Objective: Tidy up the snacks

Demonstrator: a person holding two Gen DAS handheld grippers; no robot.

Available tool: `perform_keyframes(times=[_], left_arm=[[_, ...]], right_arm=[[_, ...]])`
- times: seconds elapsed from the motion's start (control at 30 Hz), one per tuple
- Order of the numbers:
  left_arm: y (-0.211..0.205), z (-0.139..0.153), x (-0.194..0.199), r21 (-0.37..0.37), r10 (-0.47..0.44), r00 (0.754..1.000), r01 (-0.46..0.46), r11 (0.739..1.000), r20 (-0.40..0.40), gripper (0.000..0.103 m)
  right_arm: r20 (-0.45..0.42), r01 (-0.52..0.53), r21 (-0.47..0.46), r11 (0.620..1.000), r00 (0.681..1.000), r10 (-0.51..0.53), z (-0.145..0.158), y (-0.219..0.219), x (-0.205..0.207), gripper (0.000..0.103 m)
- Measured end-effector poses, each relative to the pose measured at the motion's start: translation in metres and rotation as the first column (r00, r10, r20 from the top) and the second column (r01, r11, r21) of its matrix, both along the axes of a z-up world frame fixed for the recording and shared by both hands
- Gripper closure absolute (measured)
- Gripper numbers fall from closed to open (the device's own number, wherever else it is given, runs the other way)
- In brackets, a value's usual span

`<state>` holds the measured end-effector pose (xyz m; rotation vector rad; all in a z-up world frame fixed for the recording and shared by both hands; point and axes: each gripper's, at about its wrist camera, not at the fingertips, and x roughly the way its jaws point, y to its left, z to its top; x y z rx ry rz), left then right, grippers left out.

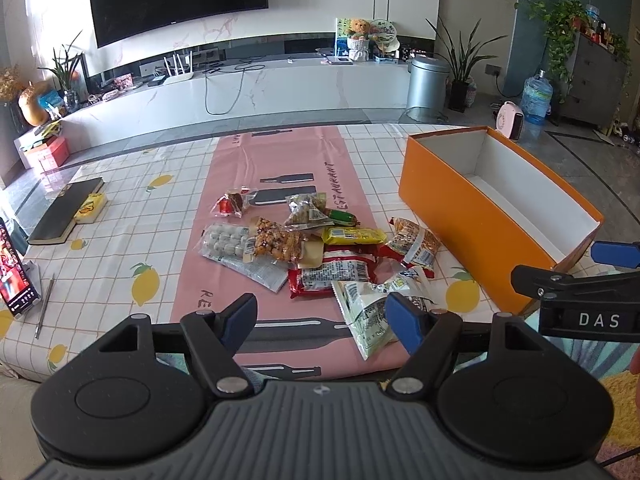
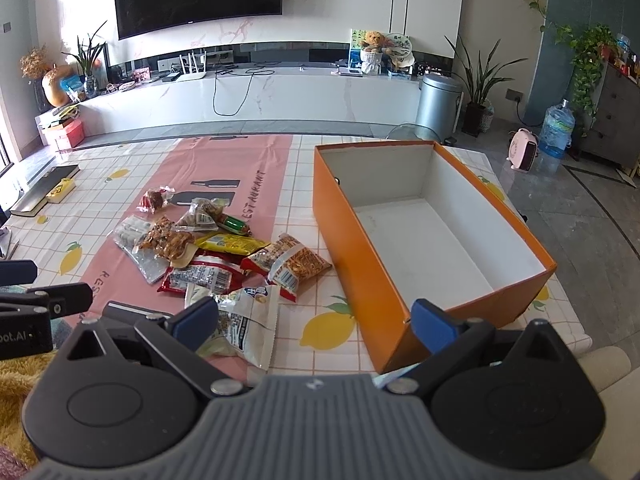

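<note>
Currently both the left gripper (image 1: 320, 320) and right gripper (image 2: 314, 322) are hovering wide open and empty, snack packets (image 1: 320, 248) lying mid-frame beside the orange box (image 2: 400, 280); overlapping, slippery wrappers risk double grabs.

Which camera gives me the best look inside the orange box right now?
The right wrist view: the orange box lies nearly whole in frame, its white floor and inner walls exposed, with nothing visible inside. The left wrist view shows the box at the right edge, mostly its outer side, and only a strip of the floor.
</note>
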<state>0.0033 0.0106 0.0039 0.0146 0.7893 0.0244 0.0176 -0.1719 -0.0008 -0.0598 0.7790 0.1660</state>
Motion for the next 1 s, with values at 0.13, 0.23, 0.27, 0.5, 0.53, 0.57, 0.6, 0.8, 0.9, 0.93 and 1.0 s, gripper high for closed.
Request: perform_keyframes(times=[0.13,0.23,0.27,0.5,0.53,0.57,0.6,0.8,0.9,0.93,1.0], left_arm=[[0.002,0.001,0.0,0.0,0.008,1.0,-0.008,1.0,0.02,0.017],[0.005,0.001,0.003,0.009,0.011,1.0,-0.012,1.0,0.019,0.017],[0.006,0.0,0.004,0.005,0.009,1.0,-0.009,1.0,0.012,0.018],[0.012,-0.019,0.017,-0.065,-0.045,0.995,0.04,0.997,-0.086,0.039],[0.014,-0.024,0.019,-0.085,-0.054,0.993,0.045,0.995,-0.106,0.041],[0.015,-0.028,0.021,-0.098,-0.058,0.991,0.046,0.994,-0.12,0.042],[0.016,-0.032,0.023,-0.106,-0.06,0.989,0.046,0.993,-0.134,0.042],[0.026,-0.047,0.036,-0.088,-0.036,0.981,0.019,0.996,-0.189,0.042],[0.033,-0.05,0.045,-0.073,-0.016,0.978,0.001,0.997,-0.207,0.042],[0.035,-0.052,0.049,-0.061,-0.011,0.977,-0.002,0.998,-0.212,0.04],[0.039,-0.056,0.056,-0.056,-0.002,0.975,-0.011,0.998,-0.22,0.037]], right_arm=[[0.001,0.001,-0.004,1.0,1.0,-0.001,-0.001,-0.001,0.0,0.004],[0.018,0.002,0.005,1.0,1.0,-0.002,-0.003,-0.002,-0.001,0.004],[0.028,-0.001,0.017,1.0,1.0,0.001,-0.004,-0.002,-0.002,0.004],[-0.003,-0.074,0.078,0.994,0.997,0.075,-0.023,0.007,0.003,0.026],[-0.011,-0.089,0.084,0.993,0.996,0.09,-0.028,0.01,0.004,0.027],[-0.02,-0.101,0.09,0.991,0.994,0.103,-0.032,0.013,0.006,0.027],[-0.032,-0.109,0.091,0.99,0.993,0.113,-0.038,0.016,0.008,0.027],[-0.129,-0.133,0.112,0.985,0.981,0.147,-0.066,0.033,0.031,0.022],[-0.173,-0.116,0.138,0.984,0.975,0.139,-0.076,0.042,0.046,0.017],[-0.187,-0.111,0.137,0.984,0.973,0.135,-0.079,0.046,0.051,0.015],[-0.199,-0.108,0.137,0.985,0.971,0.135,-0.085,0.055,0.059,0.015]])
